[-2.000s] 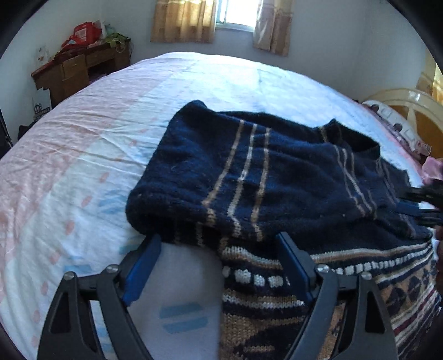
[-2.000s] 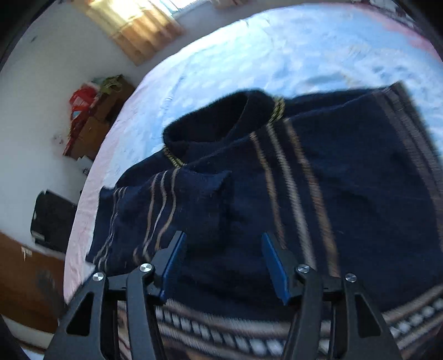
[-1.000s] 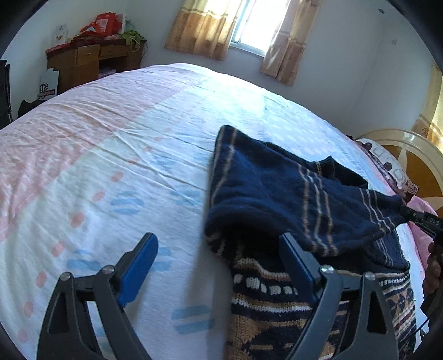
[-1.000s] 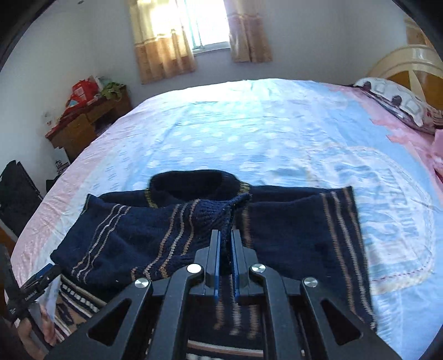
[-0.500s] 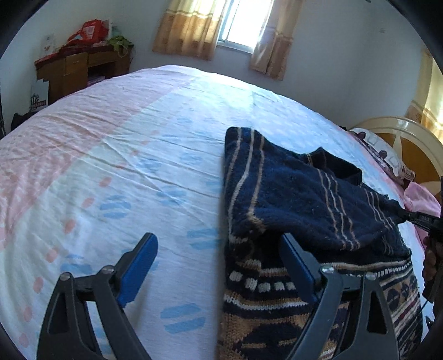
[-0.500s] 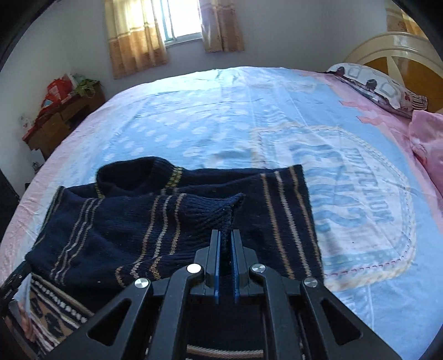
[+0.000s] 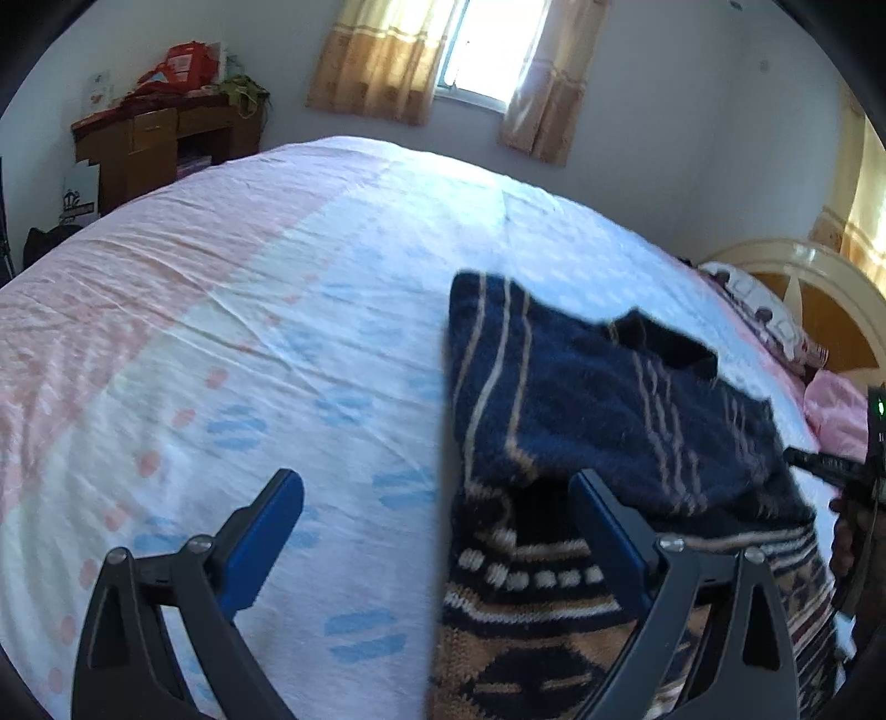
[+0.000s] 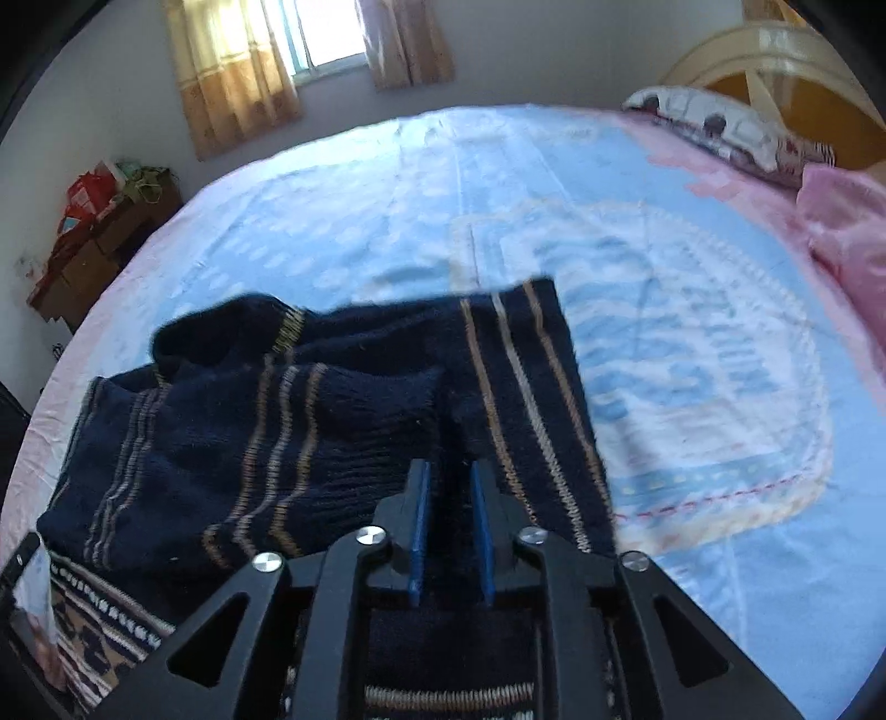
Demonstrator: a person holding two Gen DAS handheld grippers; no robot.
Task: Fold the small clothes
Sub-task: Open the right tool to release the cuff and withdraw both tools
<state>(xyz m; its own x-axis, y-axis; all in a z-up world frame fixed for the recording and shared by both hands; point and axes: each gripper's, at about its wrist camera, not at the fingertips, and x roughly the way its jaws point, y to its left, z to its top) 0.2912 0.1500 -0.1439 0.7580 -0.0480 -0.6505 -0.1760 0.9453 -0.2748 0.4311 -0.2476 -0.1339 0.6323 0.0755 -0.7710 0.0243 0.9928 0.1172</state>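
A navy knit sweater (image 7: 598, 410) with tan stripes and a patterned hem lies on the bed, its sleeves folded in over the body. In the right wrist view the sleeve cuff (image 8: 376, 410) rests on the sweater (image 8: 526, 399) just beyond my right gripper (image 8: 449, 468). Its jaws are opening and stand a narrow gap apart, with no pad pressing on the knit. My left gripper (image 7: 432, 487) hangs over the sweater's left edge. Its jaws are opening wide and grip nothing. The right gripper's tip (image 7: 819, 462) shows at the right edge of the left wrist view.
The bed sheet (image 7: 221, 332) spreads wide to the left of the sweater and beyond it (image 8: 692, 387). A pillow (image 8: 720, 133), a pink cloth (image 8: 847, 221) and the headboard (image 8: 775, 50) lie at the right. A wooden desk (image 7: 160, 144) stands by the far wall.
My right gripper's jaws have parted from shut and let go of the sleeve cuff, which now lies on the sweater's body. The left gripper has stayed open and has hardly moved.
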